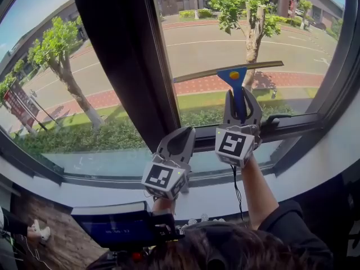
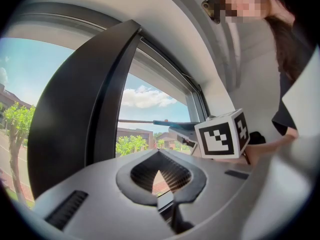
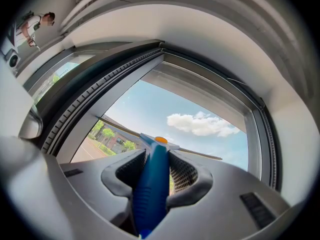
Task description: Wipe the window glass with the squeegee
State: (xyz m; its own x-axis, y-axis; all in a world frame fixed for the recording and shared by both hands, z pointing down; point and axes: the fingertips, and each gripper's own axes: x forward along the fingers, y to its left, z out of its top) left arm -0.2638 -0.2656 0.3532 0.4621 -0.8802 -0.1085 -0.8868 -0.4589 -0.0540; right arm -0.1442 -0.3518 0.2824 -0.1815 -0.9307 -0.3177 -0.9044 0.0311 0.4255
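Observation:
The squeegee [image 1: 236, 75] has a blue handle and a long thin blade, and it rests across the right window pane [image 1: 281, 32], tilted slightly up to the right. My right gripper [image 1: 242, 97] is shut on the handle just below the blade. In the right gripper view the blue handle [image 3: 151, 184] runs up between the pads, with the blade [image 3: 197, 154] against the sky. My left gripper [image 1: 181, 133] hangs lower, in front of the window's bottom frame at the foot of the mullion. It is shut and holds nothing [image 2: 159, 153]. From there the squeegee [image 2: 170, 124] shows further along the glass.
A wide dark mullion [image 1: 124, 55] splits the window into two panes. A dark latch [image 1: 277, 121] sits on the bottom frame right of my right gripper. The white sill [image 1: 320, 156] runs below. A blue screen [image 1: 112, 228] lies underneath. A person [image 3: 29, 24] stands far off.

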